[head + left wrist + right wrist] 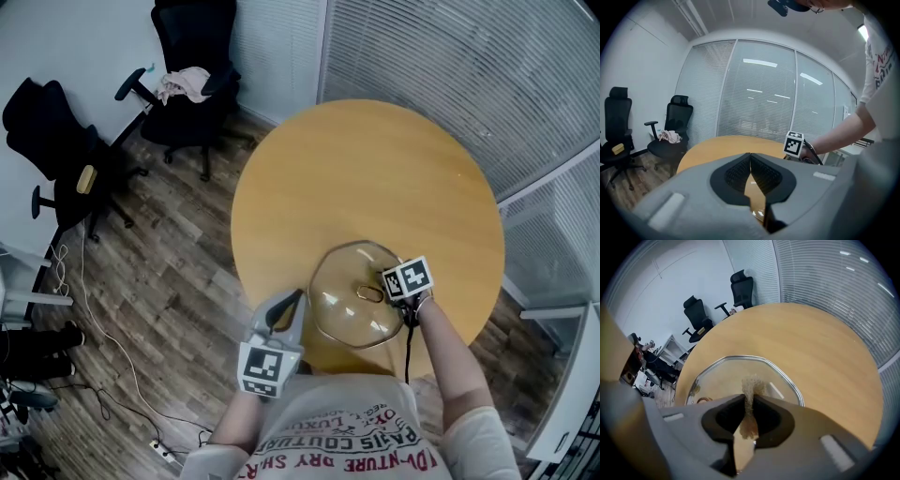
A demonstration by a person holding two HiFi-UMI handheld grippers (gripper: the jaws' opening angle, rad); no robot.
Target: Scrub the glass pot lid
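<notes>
The glass pot lid point(342, 314), octagonal with a metal rim and a central knob point(370, 293), sits over the near part of the round wooden table point(375, 169). My left gripper point(298, 302) is at the lid's left rim, its jaws shut on that edge point(750, 157). My right gripper point(385, 292) hovers over the lid by the knob, shut on a beige fibrous scrub pad point(751, 387) whose tip touches the glass point(731, 376). In the left gripper view the right gripper's marker cube point(793, 143) shows beyond the jaws.
Two black office chairs point(192, 80) point(52, 141) stand on the wood floor at the left, one with a cloth point(185, 82) on it. Cables point(94, 309) and a power strip point(164, 453) lie on the floor. Blinds point(469, 66) close off the far side.
</notes>
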